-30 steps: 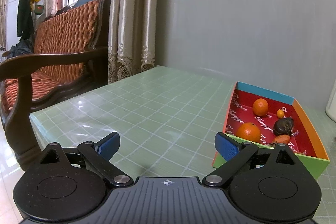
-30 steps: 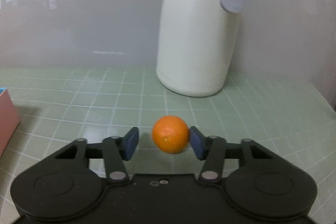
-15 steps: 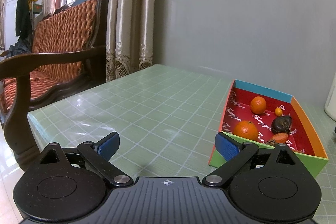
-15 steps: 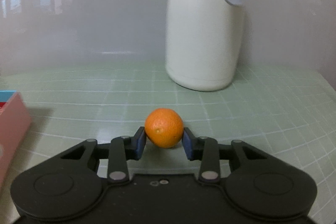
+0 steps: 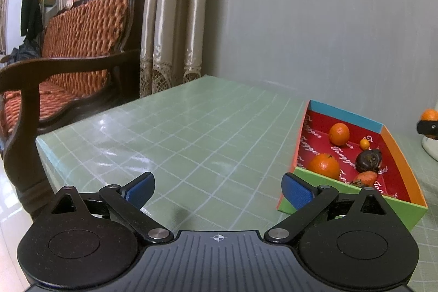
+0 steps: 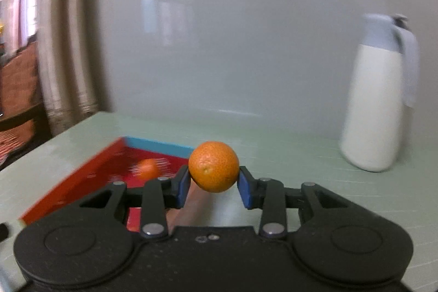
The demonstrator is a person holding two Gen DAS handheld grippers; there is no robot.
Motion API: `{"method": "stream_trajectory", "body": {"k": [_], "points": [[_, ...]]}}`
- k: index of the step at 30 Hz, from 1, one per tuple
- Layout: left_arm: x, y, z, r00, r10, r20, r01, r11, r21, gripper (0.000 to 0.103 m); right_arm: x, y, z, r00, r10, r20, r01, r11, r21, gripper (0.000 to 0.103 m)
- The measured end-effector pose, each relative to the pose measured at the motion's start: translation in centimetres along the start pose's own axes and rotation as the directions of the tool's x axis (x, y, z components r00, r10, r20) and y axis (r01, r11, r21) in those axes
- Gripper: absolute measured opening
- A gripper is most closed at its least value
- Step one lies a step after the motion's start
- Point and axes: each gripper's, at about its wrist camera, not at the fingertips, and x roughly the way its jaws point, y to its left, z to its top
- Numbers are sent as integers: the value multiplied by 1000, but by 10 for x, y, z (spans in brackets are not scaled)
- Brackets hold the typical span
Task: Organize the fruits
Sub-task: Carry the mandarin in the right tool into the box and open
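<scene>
The right gripper [image 6: 213,186] has its blue-padded fingers [image 6: 183,184] closed on a round orange mandarin [image 6: 213,166], pads pressing on both sides, fruit lifted off the green gridded tabletop [image 6: 314,168]. It hangs just beside the near right wall of the shallow cardboard tray with red inside and blue, orange and green walls [image 6: 156,144], approx. over the tabletop strip between tray and the white thermos jug w/ grey lid [image 6: 377,106]. This view is blurred; one more orange fruit inside the tray [image 6: 147,168] shows only as a smear.

The left gripper [image 5: 217,189] is wide open, fingers [image 5: 139,189] apart and holding nothing, low over the tabletop near its front edge. The tray's green front corner is just beside the right pad; I cannot tell if they touch. Inside the tray: two mandarins [image 5: 323,165], a tiny orange fruit [image 5: 364,143], a dark wrinkled fruit [image 5: 368,160], and a red-orange piece [image 5: 365,178] against the front wall. The middle and back-left of the tray floor is bare.

Left of the tray the tabletop is open up to its left edge, where it drops off toward the wooden sofa with orange cushions [image 5: 82,45]. Beige curtains [image 5: 169,18] hang at the far left corner.
</scene>
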Motion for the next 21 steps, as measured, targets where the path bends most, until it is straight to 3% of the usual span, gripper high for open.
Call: {"method": "stream_trajectory", "body": {"k": [8, 21], "points": [[6, 7, 0, 998, -15, -56, 14, 999, -34, 101, 15, 49, -10, 994, 73, -82, -77, 996, -49, 35], [10, 8, -2, 996, -18, -91, 16, 1000, -23, 101, 17, 92, -23, 986, 54, -158, -74, 989, -129, 35]]}}
